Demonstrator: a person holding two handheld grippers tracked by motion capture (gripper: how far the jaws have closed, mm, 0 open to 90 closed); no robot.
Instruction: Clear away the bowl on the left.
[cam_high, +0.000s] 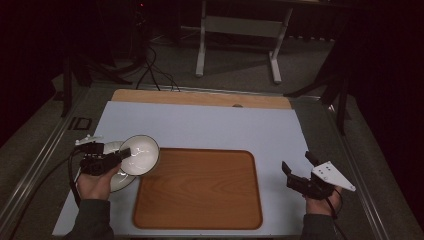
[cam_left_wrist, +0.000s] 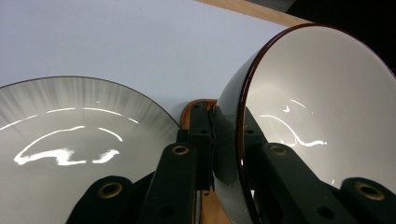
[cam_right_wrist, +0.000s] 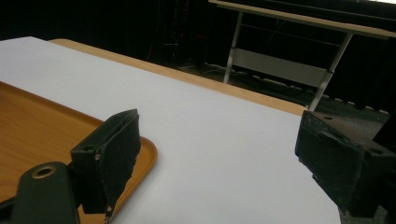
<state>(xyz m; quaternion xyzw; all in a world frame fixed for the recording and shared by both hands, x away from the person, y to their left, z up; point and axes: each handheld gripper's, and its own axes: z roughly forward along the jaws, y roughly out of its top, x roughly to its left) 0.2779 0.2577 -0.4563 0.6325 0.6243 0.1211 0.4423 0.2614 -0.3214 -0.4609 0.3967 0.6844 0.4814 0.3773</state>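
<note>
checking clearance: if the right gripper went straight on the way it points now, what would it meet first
Probably nothing: the right gripper is open with only bare white table surface ahead. The wooden tray lies off to its side. Depth past the far edge is unclear.

No text, label, brand, number or sign can be read on anything in these views.
</note>
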